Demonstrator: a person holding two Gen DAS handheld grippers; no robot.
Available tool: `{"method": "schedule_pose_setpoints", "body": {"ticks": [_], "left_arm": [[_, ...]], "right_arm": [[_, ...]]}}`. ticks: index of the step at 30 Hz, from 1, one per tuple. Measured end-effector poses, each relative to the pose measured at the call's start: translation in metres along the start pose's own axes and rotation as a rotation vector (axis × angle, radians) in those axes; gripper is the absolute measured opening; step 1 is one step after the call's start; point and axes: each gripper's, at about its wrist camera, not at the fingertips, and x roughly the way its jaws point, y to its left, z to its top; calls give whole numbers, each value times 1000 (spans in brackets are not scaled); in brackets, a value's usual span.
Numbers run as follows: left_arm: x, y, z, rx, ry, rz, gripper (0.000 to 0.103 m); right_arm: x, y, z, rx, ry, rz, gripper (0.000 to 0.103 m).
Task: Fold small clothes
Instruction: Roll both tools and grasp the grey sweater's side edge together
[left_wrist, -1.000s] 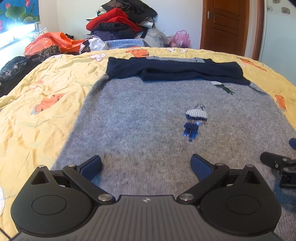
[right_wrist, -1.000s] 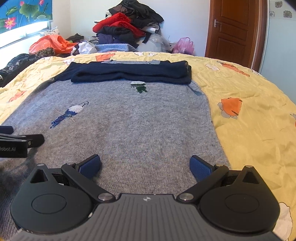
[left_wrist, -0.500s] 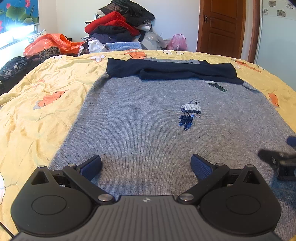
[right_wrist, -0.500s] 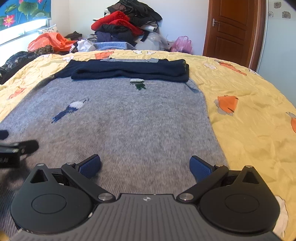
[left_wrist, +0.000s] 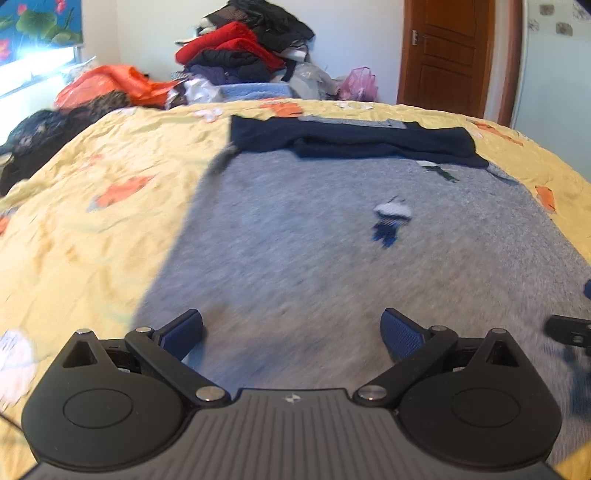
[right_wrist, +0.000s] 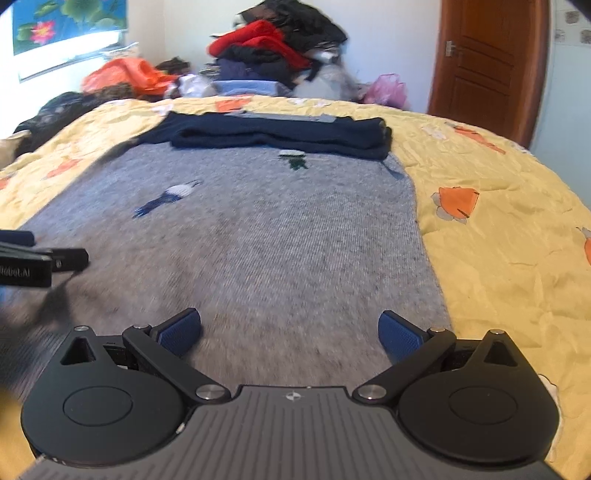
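Note:
A grey knit sweater (left_wrist: 332, 258) (right_wrist: 277, 236) lies flat on the yellow bed, small knitted figures on its front. Its navy sleeves (left_wrist: 351, 140) (right_wrist: 280, 134) are folded across the far end. My left gripper (left_wrist: 291, 328) hovers open over the near left part of the sweater, nothing between its blue pads. Over the near right part my right gripper (right_wrist: 290, 328) is open and empty too. Each gripper shows at the edge of the other's view: the right one (left_wrist: 570, 332) at far right, the left one (right_wrist: 40, 262) at far left.
The yellow bedspread (left_wrist: 92, 221) (right_wrist: 498, 229) with orange prints spreads on both sides of the sweater. A heap of clothes (left_wrist: 243, 55) (right_wrist: 277, 48) rises beyond the bed's far edge. A brown door (left_wrist: 447, 55) stands at the back right.
Both grippers have drifted slightly over the near end of the sweater and stay open. The views are motion-blurred now. The sweater has not moved.

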Motion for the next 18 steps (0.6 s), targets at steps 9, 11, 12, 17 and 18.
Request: {"method": "schedule_pose_setpoints", "body": {"ticks": [9, 11, 12, 17, 18], "left_arm": [[-41, 0, -33, 117, 5, -107, 103], [-41, -11, -37, 159, 17, -116, 103], [-42, -13, -38, 166, 17, -124, 103], [-51, -4, -42, 191, 37, -150, 103], [-55, 3, -42, 186, 30, -132, 103]], "right_arm": [[-43, -5, -37, -113, 19, 68, 103], [-44, -4, -36, -119, 25, 66, 103], [-44, -3, -36, -129, 28, 62, 103], [-56, -7, -39, -156, 71, 88, 102], [-60, -13, -39, -148, 89, 106, 102]]}}
